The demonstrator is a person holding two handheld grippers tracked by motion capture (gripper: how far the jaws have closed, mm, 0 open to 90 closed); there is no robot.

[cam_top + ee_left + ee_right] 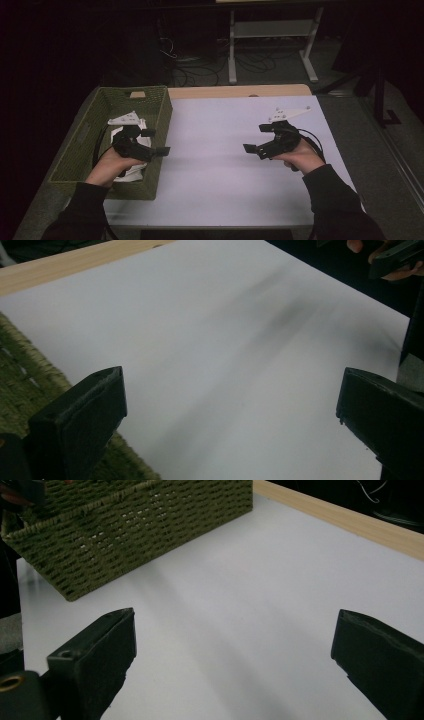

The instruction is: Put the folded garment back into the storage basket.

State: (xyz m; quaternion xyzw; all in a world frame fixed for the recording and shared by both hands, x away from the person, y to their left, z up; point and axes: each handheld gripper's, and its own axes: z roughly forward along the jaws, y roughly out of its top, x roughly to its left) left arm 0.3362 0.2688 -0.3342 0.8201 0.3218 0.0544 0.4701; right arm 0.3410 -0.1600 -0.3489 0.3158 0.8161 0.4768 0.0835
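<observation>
white table (225, 150), dark room

Count: 1 basket (90, 145), 1 white cloth (131, 170) inside it, 2 tools, left tool (154, 142) and right tool (257, 138), 1 desk (220, 165).

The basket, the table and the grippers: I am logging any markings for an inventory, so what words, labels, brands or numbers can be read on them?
None can be read.
Green woven basket: no label or tag.
White table top: blank.
Left gripper and right gripper: black, no legible marking.
White cloth in the basket: no print visible.
</observation>
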